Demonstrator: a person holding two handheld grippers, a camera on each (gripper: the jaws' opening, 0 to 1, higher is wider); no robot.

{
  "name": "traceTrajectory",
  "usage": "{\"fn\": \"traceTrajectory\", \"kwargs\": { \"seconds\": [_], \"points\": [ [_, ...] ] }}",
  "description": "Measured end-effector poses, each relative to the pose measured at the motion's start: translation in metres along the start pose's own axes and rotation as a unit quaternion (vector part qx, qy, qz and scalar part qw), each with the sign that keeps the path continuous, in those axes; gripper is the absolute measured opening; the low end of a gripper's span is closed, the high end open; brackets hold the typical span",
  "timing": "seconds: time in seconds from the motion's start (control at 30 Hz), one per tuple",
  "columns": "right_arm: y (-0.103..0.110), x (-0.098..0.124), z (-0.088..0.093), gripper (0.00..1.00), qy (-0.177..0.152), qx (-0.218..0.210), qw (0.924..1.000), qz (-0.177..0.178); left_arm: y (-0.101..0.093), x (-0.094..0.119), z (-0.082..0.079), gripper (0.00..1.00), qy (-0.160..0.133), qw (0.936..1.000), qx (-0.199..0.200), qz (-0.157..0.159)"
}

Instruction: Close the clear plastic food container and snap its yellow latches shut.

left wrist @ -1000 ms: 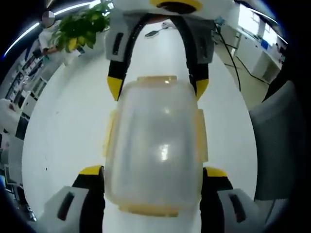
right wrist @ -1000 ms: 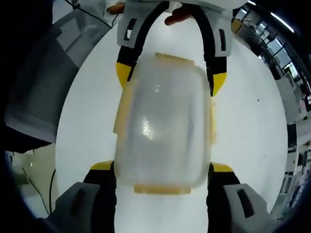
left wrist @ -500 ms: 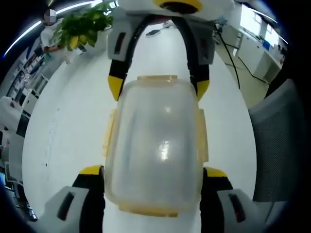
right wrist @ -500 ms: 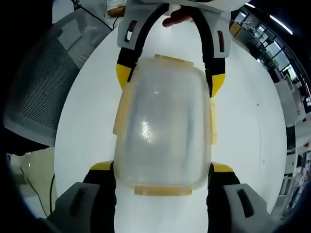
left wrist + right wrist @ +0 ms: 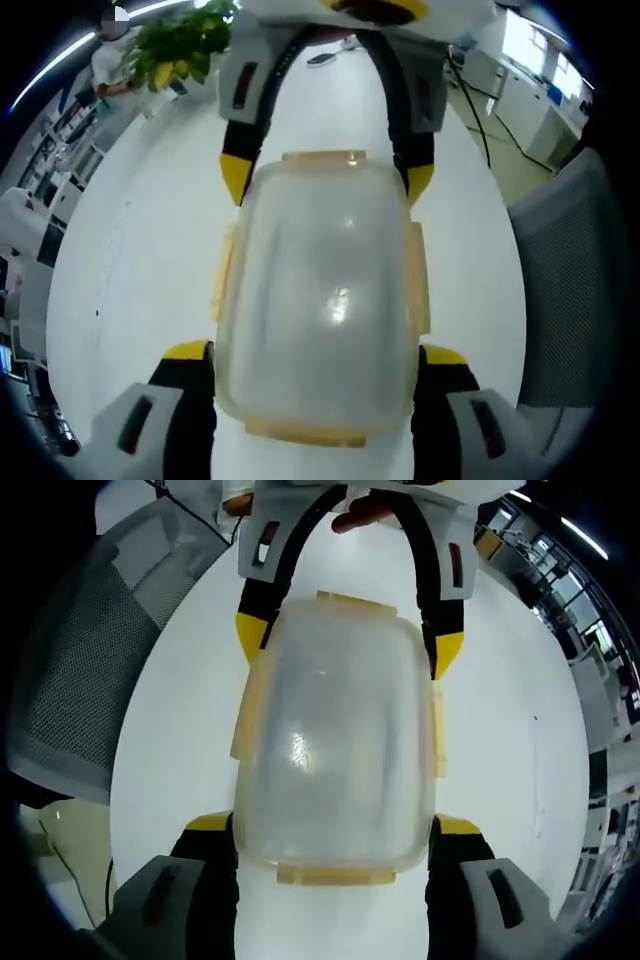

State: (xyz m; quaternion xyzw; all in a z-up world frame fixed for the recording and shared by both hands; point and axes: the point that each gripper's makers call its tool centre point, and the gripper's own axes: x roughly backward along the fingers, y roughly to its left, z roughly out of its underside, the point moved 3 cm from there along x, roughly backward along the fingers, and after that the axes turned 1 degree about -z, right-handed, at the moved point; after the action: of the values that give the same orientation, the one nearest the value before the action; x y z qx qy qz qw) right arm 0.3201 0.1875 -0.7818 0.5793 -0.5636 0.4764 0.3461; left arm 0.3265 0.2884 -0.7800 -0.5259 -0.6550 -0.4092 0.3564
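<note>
the clear rounded-rectangular plastic food container with pale yellow latches point(image 5: 318, 300) lies with its lid on the white tabletop point(image 5: 130, 300), and both tools straddle it from opposite ends. in the left gripper view the left tool point(image 5: 314, 352) has its two black, yellow-tipped jaws spread wide, one on either side of the near end of the container, the tips right against its flanks; whether they press on it cannot be told. at the far end of the container in that view the right tool point(image 5: 325, 183) comes down from the top, its yellow tips set at the two far corners, just beside the yellow latch point(image 5: 322, 158) on that end. the right gripper view gives the mirror case: the right tool point(image 5: 336, 826) is wide open with the container point(image 5: 335, 735) between its jaws at the near end, and the left tool point(image 5: 348, 643) sits at the far corners. the side latches point(image 5: 243, 720) lie along the long walls of the container, and an end latch point(image 5: 335, 876) shows flat at the near edge. a grey mesh office chair point(image 5: 90, 670) stands beside the tabletop. a green leafy plant point(image 5: 180, 45) is well beyond the container in the left gripper view, with a person point(image 5: 110, 60) next to it.
</note>
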Motion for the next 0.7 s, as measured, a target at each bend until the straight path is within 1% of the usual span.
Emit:
{"fn": "traceTrajectory", "kwargs": {
  "seconds": [0.33, 0.47, 0.7],
  "points": [
    [-0.008, -0.011, -0.029, 0.75, -0.008, 0.0, 1.0, 0.001, 0.008, 0.01, 0.028, 0.78, 0.014, 0.9999, 0.0, -0.002],
    [-0.013, -0.016, -0.04, 0.75, -0.004, 0.0, 1.0, 0.002, 0.013, 0.014, 0.039, 0.78, 0.018, 0.9998, -0.002, -0.001],
    [-0.019, -0.02, -0.05, 0.75, 0.001, -0.002, 1.0, 0.005, 0.019, 0.017, 0.049, 0.78, 0.023, 0.9997, -0.003, 0.0]
  ]
}}
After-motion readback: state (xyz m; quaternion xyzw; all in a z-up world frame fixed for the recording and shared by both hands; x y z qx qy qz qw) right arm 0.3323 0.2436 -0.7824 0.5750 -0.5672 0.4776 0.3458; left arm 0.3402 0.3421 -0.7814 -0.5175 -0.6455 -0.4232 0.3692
